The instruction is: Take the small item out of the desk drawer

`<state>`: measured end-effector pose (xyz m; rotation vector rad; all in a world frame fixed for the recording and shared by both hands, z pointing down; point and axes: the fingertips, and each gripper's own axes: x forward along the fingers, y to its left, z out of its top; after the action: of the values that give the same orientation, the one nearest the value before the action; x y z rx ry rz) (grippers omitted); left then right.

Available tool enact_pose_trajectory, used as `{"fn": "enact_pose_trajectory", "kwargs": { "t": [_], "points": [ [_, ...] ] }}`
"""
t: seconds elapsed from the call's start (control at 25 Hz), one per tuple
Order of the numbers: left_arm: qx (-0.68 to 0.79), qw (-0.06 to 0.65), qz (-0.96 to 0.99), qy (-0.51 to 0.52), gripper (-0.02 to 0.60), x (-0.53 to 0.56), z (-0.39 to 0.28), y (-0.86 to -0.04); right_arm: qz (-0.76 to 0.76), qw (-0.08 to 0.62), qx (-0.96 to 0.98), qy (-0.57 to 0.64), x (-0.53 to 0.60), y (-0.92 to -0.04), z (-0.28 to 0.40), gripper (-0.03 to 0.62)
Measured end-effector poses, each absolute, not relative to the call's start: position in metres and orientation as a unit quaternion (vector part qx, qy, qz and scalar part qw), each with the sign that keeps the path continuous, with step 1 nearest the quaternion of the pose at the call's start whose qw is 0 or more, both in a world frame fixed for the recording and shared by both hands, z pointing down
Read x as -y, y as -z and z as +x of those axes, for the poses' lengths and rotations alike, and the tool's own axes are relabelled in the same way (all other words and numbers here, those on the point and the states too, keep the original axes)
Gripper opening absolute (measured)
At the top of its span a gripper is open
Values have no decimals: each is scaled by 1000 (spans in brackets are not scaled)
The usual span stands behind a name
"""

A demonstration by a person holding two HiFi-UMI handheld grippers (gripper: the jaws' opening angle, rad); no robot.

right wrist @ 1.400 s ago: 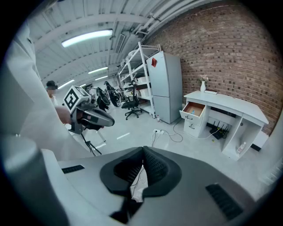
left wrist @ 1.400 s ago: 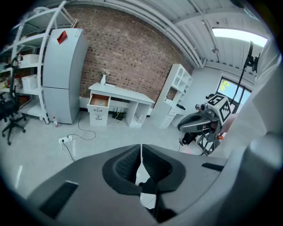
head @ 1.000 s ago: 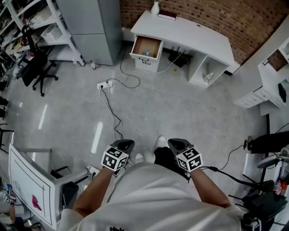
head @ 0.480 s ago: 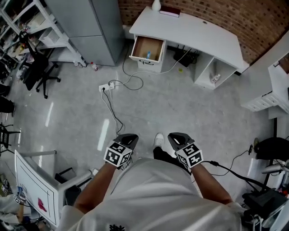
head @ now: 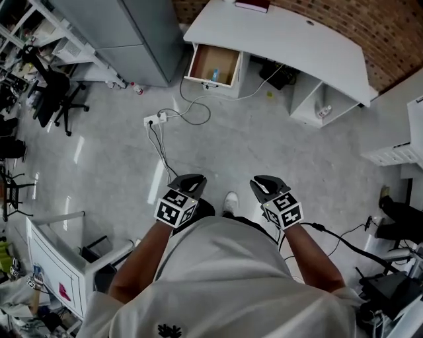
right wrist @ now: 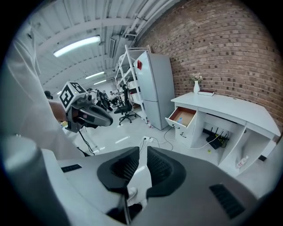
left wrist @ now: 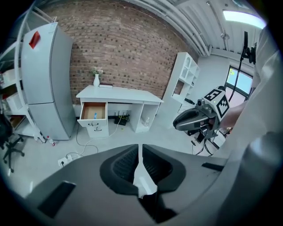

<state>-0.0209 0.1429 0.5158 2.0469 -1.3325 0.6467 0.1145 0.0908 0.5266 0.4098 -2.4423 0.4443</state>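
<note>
**Both tools clenched and empty, well back from the open drawer**

The left tool [head: 189, 180] has its two ribbed pads drawn together, with only a hairline slit between them and nothing in it. The right tool [head: 265, 182] is clenched the same way, a thin gap between its pads and nothing caught there. Each is held out in front of a person in a white shirt [head: 225, 277]. The two sit side by side, each with its marker cube facing up, and a white shoe [head: 230, 201] shows on the grey floor [head: 264, 145] between them.

Both tools are well apart from the white surface [head: 291, 41], which stands against the brick wall [head: 370, 26] on the far side of a wide stretch of floor. The drawer [head: 213, 65] at the left end of the surface is pulled out, its brown bottom showing. The small blue item [head: 214, 74] lies inside it, near the front edge.

A white power strip [head: 153, 120] lies on the floor between the person and the surface, with cables running from it toward the surface. A grey fridge [head: 132, 30] stands just left of the surface, and a black office chair [head: 56, 92] stands farther left. A white vase [left wrist: 96, 80] and a dark book [head: 253, 5] sit on the surface at the wall side. A small bottle [head: 324, 111] stands in the open compartment at its right end.
</note>
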Motion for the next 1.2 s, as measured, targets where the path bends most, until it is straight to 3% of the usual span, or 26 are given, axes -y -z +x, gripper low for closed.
{"fn": "enact_pose_trajectory", "kwargs": {
  "t": [0.28,0.72,0.76,0.84,1.2],
  "points": [
    [494,322,771,-239,31,-67,-41,-533,183,295,915,-204,-25,-537,104,49],
    [479,323,774,-258,34,155,-142,-581,289,297,878,-241,123,-532,66,46],
    [478,326,773,-259,43,177,-155,-587,296,299,874,-244,136,-531,59,46],
    [473,335,772,-263,125,221,-178,-599,310,301,865,-253,163,-533,43,46],
    [508,360,724,-295,144,373,-266,-684,359,322,820,-308,219,-559,0,46]
  ]
}}
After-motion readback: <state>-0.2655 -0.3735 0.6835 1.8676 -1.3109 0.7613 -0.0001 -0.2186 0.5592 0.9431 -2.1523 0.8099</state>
